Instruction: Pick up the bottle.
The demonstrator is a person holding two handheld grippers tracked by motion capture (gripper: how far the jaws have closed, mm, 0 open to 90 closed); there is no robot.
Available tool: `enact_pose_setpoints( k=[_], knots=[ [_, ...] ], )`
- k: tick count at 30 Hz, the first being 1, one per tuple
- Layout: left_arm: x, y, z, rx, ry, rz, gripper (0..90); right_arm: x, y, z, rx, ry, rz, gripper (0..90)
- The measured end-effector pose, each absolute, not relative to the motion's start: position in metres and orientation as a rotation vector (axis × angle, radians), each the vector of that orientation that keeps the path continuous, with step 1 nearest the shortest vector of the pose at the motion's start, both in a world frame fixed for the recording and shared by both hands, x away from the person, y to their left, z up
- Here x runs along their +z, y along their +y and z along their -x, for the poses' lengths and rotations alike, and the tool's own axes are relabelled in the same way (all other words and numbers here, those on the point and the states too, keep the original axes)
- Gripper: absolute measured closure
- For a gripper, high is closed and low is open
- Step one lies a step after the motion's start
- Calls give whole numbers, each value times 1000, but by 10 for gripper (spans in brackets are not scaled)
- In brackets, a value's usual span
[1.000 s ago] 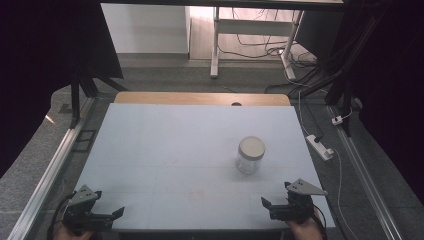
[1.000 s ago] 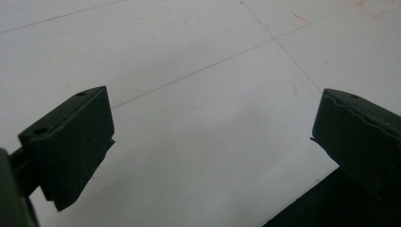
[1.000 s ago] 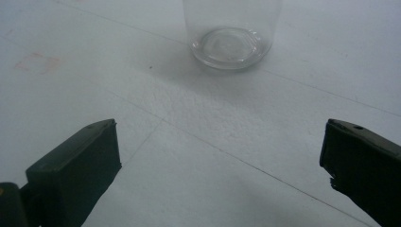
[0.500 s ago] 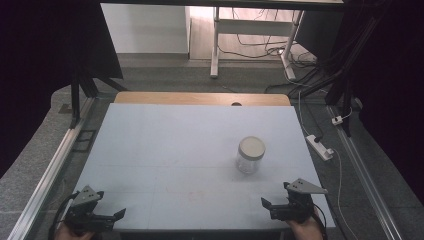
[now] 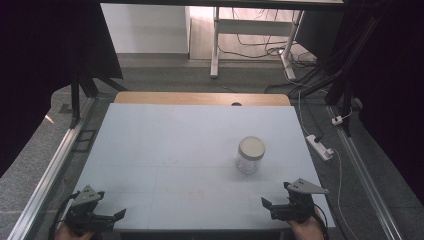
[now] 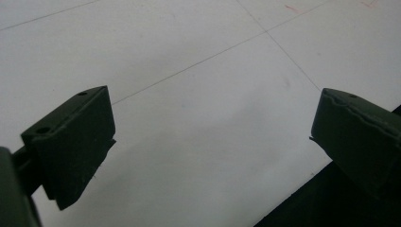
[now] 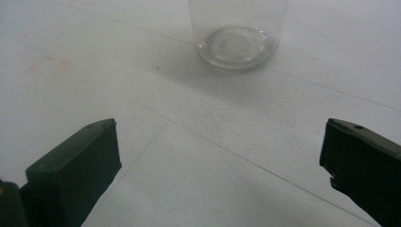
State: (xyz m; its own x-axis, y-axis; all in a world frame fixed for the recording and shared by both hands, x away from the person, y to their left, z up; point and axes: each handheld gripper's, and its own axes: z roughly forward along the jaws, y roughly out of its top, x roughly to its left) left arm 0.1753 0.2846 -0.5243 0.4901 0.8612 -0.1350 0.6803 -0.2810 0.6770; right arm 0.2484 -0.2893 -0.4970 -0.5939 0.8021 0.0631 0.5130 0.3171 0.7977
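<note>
Ahead, jar point(image 7: 238, 29); table point(image 5: 165, 145) around

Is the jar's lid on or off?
On. The clear glass jar stands upright on the table, its pale lid covering the mouth.

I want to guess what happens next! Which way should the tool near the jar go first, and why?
Probably the right tool should ease forward toward the jar. Its jaws stand wide open and empty, and the lidded jar stands upright just ahead of it on the table, untouched.
</note>
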Motion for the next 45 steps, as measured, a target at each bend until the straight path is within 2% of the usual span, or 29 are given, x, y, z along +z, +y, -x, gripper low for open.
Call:
enact_pose_setpoints(
  k=[24, 45],
  knots=[
    [-524, 286, -176, 324, 1268, -2034, 16, -491, -280, -254, 1206, 2278, -1087, 0],
    [-525, 286, -177, 320, 1264, -2044, 9, -492, -264, -276, 1247, 2278, -1050, 0]
  ],
)
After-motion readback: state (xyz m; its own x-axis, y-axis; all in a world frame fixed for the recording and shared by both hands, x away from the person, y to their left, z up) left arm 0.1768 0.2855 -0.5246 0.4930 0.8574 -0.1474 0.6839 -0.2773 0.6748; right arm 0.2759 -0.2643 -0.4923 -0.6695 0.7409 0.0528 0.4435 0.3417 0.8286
